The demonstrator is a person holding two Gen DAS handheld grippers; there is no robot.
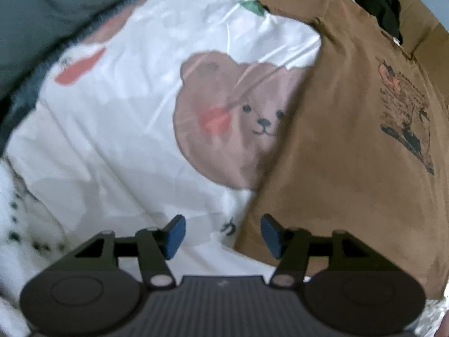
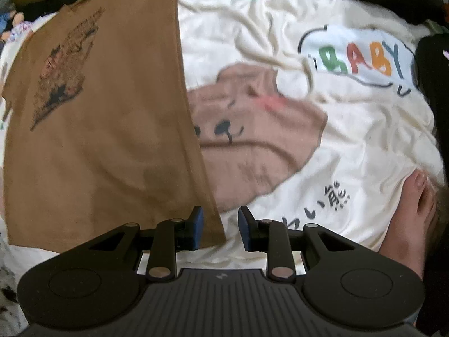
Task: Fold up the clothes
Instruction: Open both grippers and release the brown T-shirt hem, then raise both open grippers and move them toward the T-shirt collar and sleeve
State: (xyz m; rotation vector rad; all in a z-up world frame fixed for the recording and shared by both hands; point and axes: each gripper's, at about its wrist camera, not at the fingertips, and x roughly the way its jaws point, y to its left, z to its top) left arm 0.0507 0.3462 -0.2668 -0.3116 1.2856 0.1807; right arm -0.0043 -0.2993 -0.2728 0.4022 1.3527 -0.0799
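Observation:
A brown T-shirt [image 1: 350, 154] with a dark printed graphic lies flat on a white bedsheet [image 1: 112, 140] with a bear print. In the left wrist view my left gripper [image 1: 223, 236] is open, straddling the shirt's lower left corner, its right pad over brown cloth. In the right wrist view the same T-shirt [image 2: 106, 129] fills the left half, and my right gripper [image 2: 220, 229] is open around the shirt's lower right corner, with the hem edge between the blue pads. Neither gripper holds anything.
The sheet [image 2: 350, 146] shows a "BABY" cloud print and wrinkles. A person's bare foot [image 2: 409, 213] rests on the sheet at the right. Dark clothes [image 2: 432, 90] lie at the right edge and a black garment [image 1: 384, 5] beyond the shirt's collar.

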